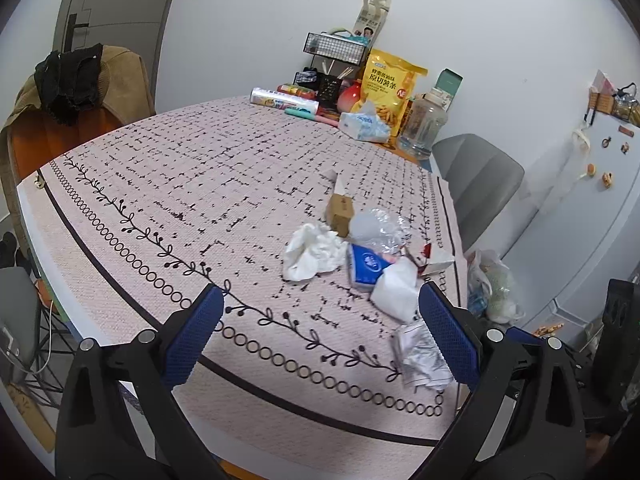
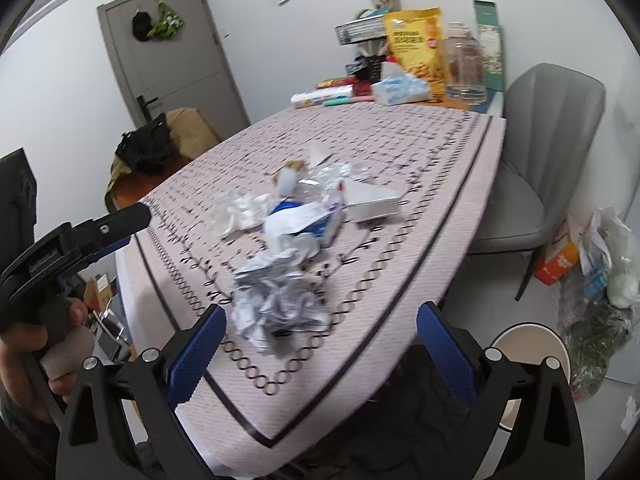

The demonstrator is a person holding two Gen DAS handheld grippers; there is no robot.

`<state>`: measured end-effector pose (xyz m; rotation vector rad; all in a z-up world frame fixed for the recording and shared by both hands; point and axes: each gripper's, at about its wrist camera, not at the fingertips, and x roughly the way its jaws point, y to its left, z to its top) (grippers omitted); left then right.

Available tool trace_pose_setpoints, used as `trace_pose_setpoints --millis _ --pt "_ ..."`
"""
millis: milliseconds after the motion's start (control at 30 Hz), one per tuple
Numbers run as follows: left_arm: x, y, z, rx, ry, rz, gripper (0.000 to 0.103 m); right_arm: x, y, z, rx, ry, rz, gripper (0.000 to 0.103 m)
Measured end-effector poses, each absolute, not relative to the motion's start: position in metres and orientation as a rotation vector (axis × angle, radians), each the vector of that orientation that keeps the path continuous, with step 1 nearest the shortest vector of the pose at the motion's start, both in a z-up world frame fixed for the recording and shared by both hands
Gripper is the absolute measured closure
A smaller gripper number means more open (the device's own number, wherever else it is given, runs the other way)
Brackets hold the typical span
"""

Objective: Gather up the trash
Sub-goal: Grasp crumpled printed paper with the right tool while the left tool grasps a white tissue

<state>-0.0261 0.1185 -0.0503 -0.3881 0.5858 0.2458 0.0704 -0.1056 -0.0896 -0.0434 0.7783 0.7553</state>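
Observation:
A heap of trash lies on the patterned tablecloth (image 1: 168, 200): a crumpled white tissue (image 1: 312, 252), a blue tissue packet (image 1: 366, 266), clear plastic film (image 1: 380, 228), a small brown box (image 1: 340, 210), white paper (image 1: 396, 290) and a crumpled silver wrapper (image 1: 420, 356). My left gripper (image 1: 320, 336) is open above the near table edge, its right finger beside the silver wrapper. My right gripper (image 2: 320, 354) is open too, and the silver wrapper (image 2: 280, 300) lies just ahead of its fingers. In the right wrist view the left gripper (image 2: 128, 224) shows at the left, held by a hand (image 2: 40, 344).
At the far end stand a yellow snack bag (image 1: 390, 88), a tissue pack (image 1: 364, 124), a clear jug (image 1: 422, 124) and a wire rack (image 1: 336, 46). A grey chair (image 2: 540, 160) stands to the right. A round cream bin (image 2: 528, 344) and a filled plastic bag (image 2: 600, 280) sit on the floor.

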Motion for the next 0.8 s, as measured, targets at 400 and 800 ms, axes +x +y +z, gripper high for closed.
trace_pose_setpoints --millis 400,800 --pt "0.014 0.148 -0.066 -0.388 0.631 0.224 0.020 0.090 -0.056 -0.112 -0.053 0.898 0.846 0.070" --pt "0.077 0.158 -0.097 -0.422 0.742 0.203 0.039 0.097 -0.074 -0.085 0.024 0.830 0.913 0.079"
